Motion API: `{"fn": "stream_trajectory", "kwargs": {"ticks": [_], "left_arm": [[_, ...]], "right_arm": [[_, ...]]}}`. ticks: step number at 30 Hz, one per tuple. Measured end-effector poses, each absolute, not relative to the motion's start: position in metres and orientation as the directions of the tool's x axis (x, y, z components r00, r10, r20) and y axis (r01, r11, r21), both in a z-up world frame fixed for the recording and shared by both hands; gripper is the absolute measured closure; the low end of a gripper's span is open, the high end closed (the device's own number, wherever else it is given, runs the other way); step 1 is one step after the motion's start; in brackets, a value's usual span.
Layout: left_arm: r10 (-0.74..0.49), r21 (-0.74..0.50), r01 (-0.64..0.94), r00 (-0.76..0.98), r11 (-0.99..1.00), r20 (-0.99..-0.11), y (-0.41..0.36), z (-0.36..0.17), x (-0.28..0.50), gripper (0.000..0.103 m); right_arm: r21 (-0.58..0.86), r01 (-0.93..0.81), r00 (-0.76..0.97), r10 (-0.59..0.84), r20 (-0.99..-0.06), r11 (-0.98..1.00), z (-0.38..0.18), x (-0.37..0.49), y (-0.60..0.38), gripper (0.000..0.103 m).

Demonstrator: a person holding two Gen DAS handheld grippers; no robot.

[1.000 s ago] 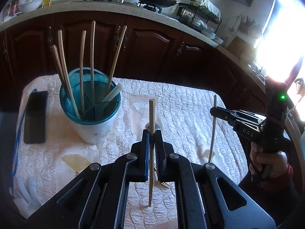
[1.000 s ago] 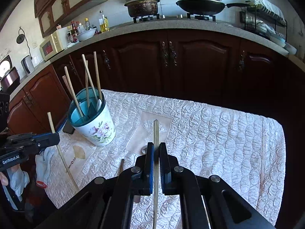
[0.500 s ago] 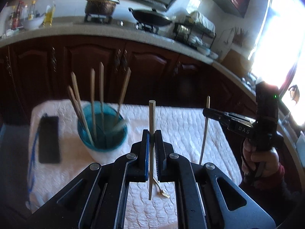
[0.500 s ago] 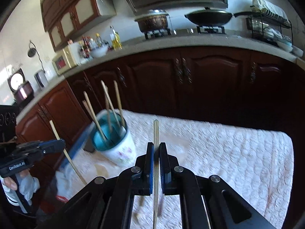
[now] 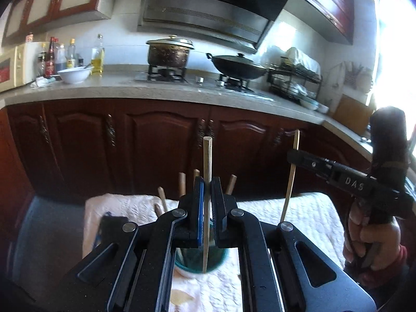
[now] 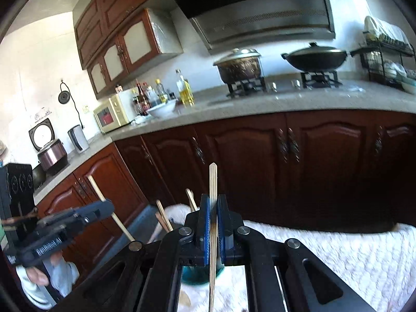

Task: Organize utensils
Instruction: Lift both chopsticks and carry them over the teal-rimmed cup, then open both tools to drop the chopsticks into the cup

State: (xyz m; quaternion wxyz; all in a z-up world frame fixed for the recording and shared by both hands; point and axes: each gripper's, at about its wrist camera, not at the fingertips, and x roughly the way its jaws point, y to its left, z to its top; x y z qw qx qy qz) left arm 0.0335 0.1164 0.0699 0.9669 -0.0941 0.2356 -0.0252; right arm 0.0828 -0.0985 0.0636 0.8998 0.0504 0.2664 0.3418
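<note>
My left gripper point(image 5: 207, 182) is shut on a wooden chopstick point(image 5: 207, 161) that stands upright between its jaws, its lower end hanging over the teal-lined utensil cup point(image 5: 192, 265). Several chopstick tops point(image 5: 182, 184) poke up from the cup behind the jaws. My right gripper point(image 6: 212, 200) is shut on another upright chopstick point(image 6: 213, 182), and the teal cup point(image 6: 193, 275) shows below its jaws. Each gripper also appears in the other's view: the right gripper point(image 5: 293, 156) at the right with its thin chopstick point(image 5: 291, 179), the left gripper point(image 6: 108, 208) at the left.
The white quilted cloth point(image 5: 306, 215) covers the table in front of dark wooden cabinets point(image 5: 161, 143). A black phone point(image 5: 110, 223) lies at the cloth's left side. A hand point(image 5: 369, 241) holds the right gripper's grip. A pot point(image 5: 169, 52) and wok point(image 5: 239, 65) sit on the stove behind.
Both grippers have risen with their chopsticks and tilted up, so the counter and hood fill the views. The cup has slid from the left to right beneath both sets of jaws.
</note>
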Motion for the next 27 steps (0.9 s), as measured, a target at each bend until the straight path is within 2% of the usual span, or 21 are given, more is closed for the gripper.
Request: {"fn": "stream_trajectory", "kwargs": {"ticks": [6,12,20,27], "left_arm": [[-0.03,-0.177,-0.054,0.897,0.983,-0.441,0.13,0.059,0.051,0.099],[0.026,-0.133,-0.098,0.888,0.986,-0.459,0.129,0.034,0.062,0.099],[0.006,-0.161,-0.102,0.859,0.982,-0.512,0.126,0.001,0.069,0.099],[-0.005,-0.175,-0.11,0.834,0.978,-0.551,0.118,-0.02,0.074,0.099]], "right_arm": [[0.273,-0.583,0.647,0.641,-0.414,0.765,0.061,0.099,-0.065,0.098],[0.258,-0.557,0.677,0.611,-0.41,0.79,0.034,0.115,-0.042,0.098],[0.248,-0.532,0.668,0.582,-0.464,0.809,-0.007,0.12,-0.044,0.098],[0.27,-0.538,0.647,0.597,-0.474,0.798,-0.004,0.119,-0.057,0.098]]}}
